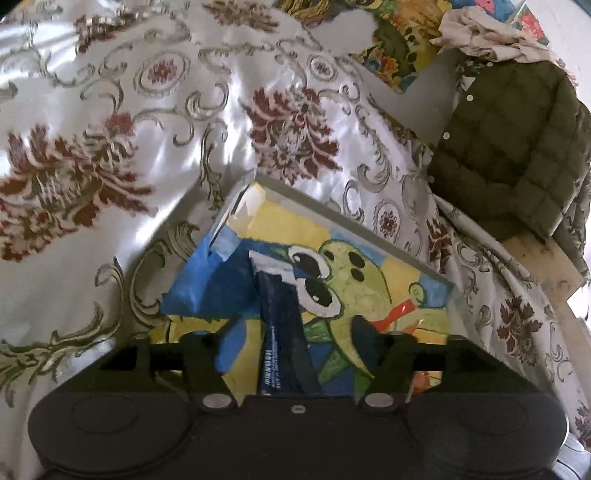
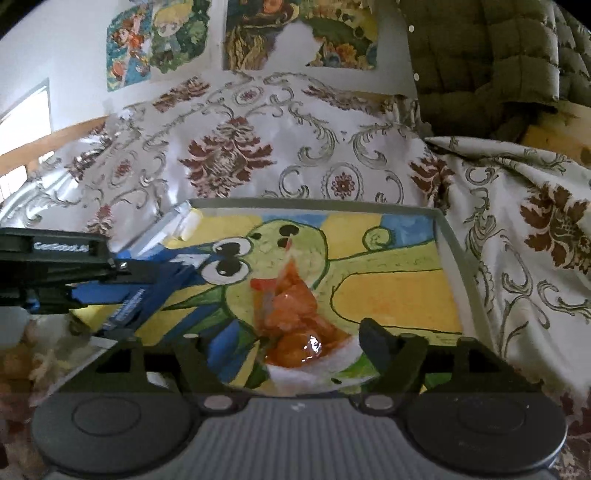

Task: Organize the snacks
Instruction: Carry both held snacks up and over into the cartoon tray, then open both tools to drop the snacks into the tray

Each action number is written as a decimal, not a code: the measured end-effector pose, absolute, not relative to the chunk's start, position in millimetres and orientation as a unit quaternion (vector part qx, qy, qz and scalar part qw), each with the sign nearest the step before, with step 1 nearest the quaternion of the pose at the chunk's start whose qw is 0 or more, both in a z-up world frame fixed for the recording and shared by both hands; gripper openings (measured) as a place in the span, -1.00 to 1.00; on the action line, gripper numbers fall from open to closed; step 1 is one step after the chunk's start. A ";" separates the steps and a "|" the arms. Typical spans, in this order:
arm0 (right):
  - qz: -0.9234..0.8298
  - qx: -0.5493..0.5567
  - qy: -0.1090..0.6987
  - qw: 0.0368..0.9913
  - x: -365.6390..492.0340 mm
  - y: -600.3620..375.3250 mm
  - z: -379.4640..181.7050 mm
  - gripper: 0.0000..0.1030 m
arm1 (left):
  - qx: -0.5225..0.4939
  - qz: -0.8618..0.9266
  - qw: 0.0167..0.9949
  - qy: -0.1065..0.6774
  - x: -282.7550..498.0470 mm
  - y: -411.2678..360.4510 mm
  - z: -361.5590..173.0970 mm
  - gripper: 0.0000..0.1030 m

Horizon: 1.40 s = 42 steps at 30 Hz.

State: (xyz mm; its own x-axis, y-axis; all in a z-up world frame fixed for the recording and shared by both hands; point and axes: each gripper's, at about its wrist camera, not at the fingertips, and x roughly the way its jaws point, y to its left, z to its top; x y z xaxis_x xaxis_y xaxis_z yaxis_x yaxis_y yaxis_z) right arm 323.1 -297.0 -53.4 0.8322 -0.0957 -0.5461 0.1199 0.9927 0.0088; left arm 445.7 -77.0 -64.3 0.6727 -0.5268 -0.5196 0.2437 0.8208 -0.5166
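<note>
A shallow grey tray (image 1: pixel 332 206) with a painted green turtle on its floor lies on a floral cloth; it also shows in the right wrist view (image 2: pixel 447 251). My left gripper (image 1: pixel 288 354) is open around a dark blue snack packet (image 1: pixel 282 332) that stands in the tray; the jaws sit apart from its sides. The same packet (image 2: pixel 147 295) and the left gripper (image 2: pixel 122 273) show at the left of the right wrist view. My right gripper (image 2: pixel 288 354) is open over an orange snack bag (image 2: pixel 295 325) lying in the tray.
The white and maroon floral cloth (image 1: pixel 147 129) covers the surface all around the tray. An olive quilted jacket (image 1: pixel 509 147) hangs at the right over a wooden edge (image 1: pixel 546 266). Posters (image 2: pixel 295 33) are on the wall behind.
</note>
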 end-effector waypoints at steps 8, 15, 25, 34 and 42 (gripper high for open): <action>-0.056 0.034 0.233 0.970 278.8 -299.9 -9.1 0.97 | -0.155 -0.211 0.936 0.235 386.4 -71.5 -0.2 0.96; -0.061 0.069 0.164 0.982 224.3 -303.7 25.8 1.00 | -0.105 -0.201 0.957 0.183 331.4 -72.9 38.6 0.98; -0.067 0.058 0.128 0.988 142.2 -298.6 40.6 1.00 | -0.103 -0.162 0.971 0.144 232.4 -42.1 37.1 0.98; -0.072 0.090 0.112 0.987 91.7 -296.8 43.8 1.00 | -0.066 -0.145 0.977 0.145 166.5 -27.3 29.1 0.98; -0.078 0.089 0.125 0.985 60.0 -285.8 36.4 1.00 | -0.039 -0.139 0.976 0.165 125.7 -26.4 13.8 0.98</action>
